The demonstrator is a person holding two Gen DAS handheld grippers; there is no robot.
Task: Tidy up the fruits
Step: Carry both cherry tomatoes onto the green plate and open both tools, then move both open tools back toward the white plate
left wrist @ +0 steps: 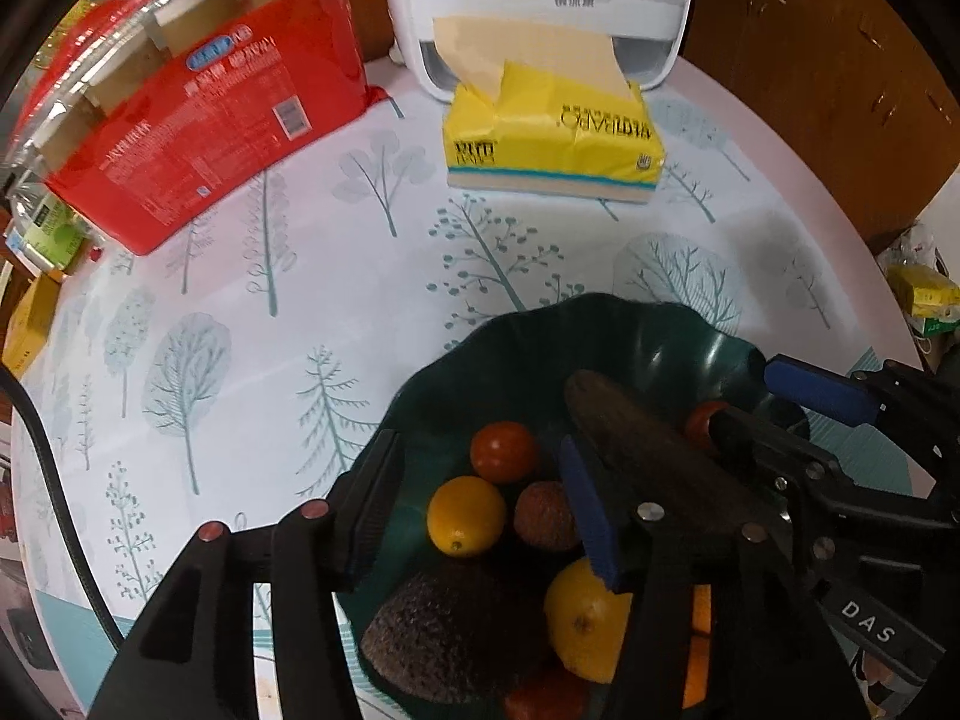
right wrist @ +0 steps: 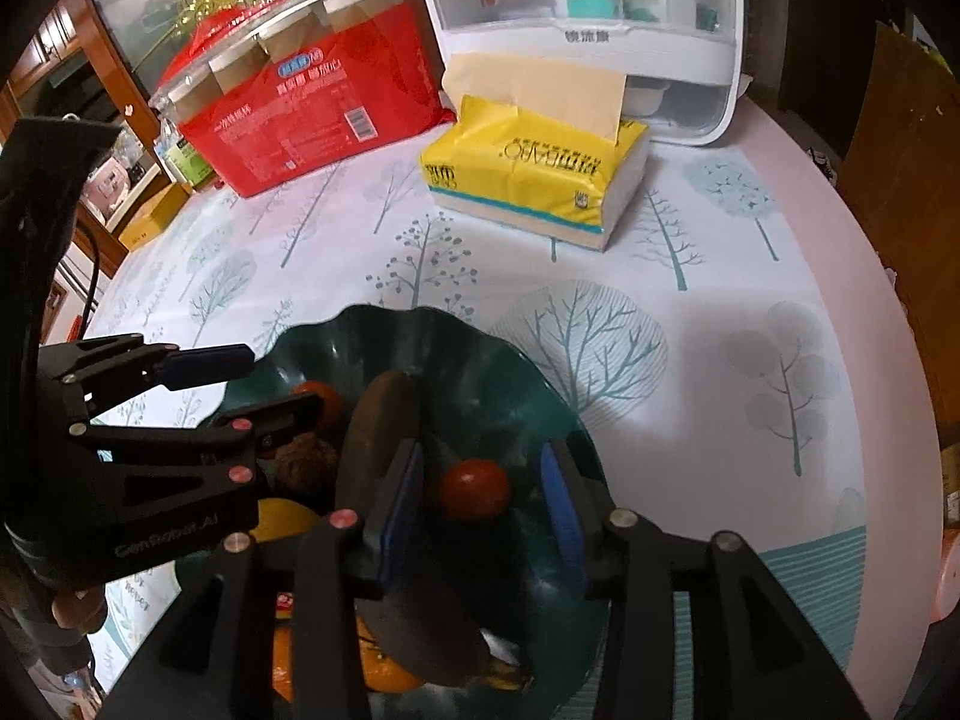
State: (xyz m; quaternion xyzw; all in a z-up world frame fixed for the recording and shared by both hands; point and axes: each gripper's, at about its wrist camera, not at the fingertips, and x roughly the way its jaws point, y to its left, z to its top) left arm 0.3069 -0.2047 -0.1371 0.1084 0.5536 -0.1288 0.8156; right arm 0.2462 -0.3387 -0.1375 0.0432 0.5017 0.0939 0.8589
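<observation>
Left gripper (left wrist: pixel 480 516) and right gripper (right wrist: pixel 486 498), jaws apart and holding nothing, hover over the fruit-filled green bowl (right wrist: pixel 510 372) on the table (left wrist: pixel 240 300).

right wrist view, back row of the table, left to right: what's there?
Red package of paper cups → yellow tissue pack → white storage cabinet, standing behind the tissue pack and reaching further right.
</observation>
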